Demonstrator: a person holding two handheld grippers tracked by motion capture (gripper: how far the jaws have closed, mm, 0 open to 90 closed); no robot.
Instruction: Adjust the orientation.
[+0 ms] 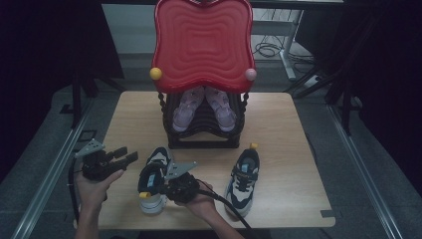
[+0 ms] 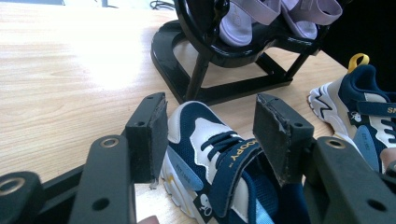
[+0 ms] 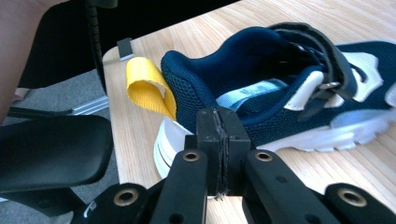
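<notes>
The high view looks forward and down from above the person's side, taking in the whole desk [image 1: 278, 119] from some way off. The left gripper view sits low and close, facing across the desk toward the black rack [image 2: 219, 70]. The right gripper view is closer still, at the near shoe's [image 3: 280, 107] heel. All three share that shoe [image 1: 152, 179].

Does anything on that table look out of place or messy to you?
Yes: two navy-and-white sneakers lie loose on the wooden table, the left one and right one apart and angled differently, while the lilac sandals sit paired in the black rack.
</notes>
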